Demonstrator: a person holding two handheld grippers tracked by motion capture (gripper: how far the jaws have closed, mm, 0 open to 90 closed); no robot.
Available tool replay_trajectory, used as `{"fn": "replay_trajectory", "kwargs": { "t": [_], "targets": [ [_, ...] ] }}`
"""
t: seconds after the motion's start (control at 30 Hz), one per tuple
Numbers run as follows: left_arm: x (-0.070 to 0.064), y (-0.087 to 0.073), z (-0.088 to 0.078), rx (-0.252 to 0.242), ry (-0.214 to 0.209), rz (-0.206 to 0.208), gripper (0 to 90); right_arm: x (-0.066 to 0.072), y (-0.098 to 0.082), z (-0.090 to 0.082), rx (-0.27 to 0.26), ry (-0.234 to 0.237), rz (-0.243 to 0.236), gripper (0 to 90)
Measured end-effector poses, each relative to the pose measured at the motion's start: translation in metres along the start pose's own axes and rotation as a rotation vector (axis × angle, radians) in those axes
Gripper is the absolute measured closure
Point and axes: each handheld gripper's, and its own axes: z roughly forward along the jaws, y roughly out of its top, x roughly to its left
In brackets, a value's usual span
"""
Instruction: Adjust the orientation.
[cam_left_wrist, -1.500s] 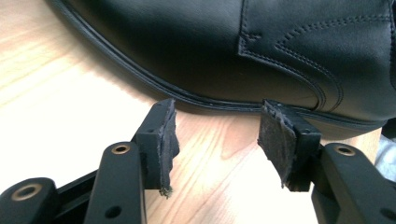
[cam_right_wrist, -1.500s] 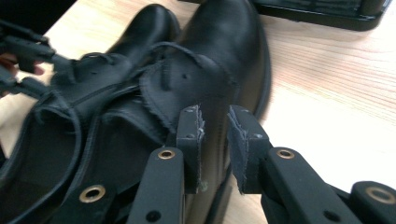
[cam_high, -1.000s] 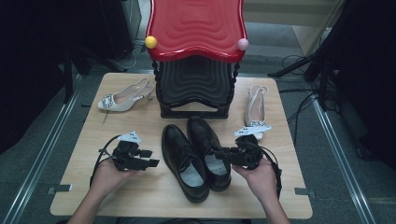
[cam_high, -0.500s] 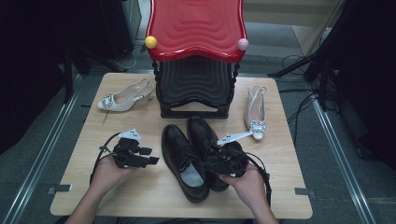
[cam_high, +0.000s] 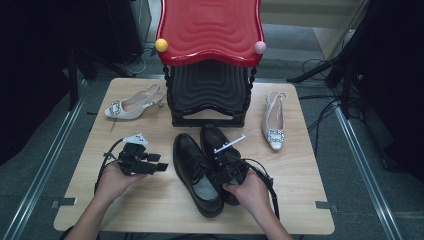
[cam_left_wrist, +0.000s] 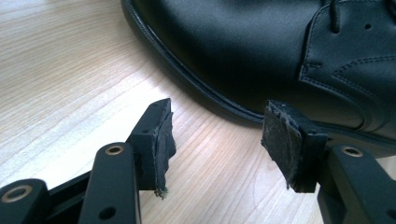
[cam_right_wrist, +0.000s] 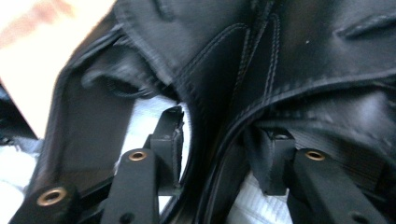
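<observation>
Now the right claw (cam_high: 223, 161) straddles the touching inner walls of the two black leather lace-up shoes (cam_high: 197, 172) near the wooden counter's (cam_high: 300, 200) front edge, its jaws just opening, one pad inside each shoe. Left claw (cam_left_wrist: 215, 140) gapes empty beside the left shoe's toe.

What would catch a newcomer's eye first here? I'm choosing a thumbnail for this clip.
The glossy red top of the shoe rack at the table's far edge stands out most. Next comes the pair of black leather shoes at the centre front, where the right gripper straddles the two adjoining shoe walls, one jaw inside each shoe. A pale slingback heel lies on each side of the rack.
</observation>
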Motion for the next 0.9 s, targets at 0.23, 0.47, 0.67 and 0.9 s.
{"fn": "replay_trajectory", "kwargs": {
  "t": [0.23,0.47,0.67,0.9],
  "targets": [
    [0.001,0.002,0.001,0.001,0.013,0.002,43.1,0.002,0.003,0.004,0.026,-0.055,0.004,73.4],
    [0.007,0.001,-0.003,-0.003,0.038,-0.002,43.1,-0.015,0.004,0.001,0.036,0.035,0.074,82.3],
    [0.01,0.0,-0.004,-0.005,0.038,-0.008,43.2,-0.027,0.001,-0.01,0.039,0.074,0.078,83.3],
    [0.009,0.0,-0.003,-0.001,0.048,-0.005,43.2,-0.038,-0.003,-0.036,-0.031,0.189,0.118,83.4]
  ]
}}
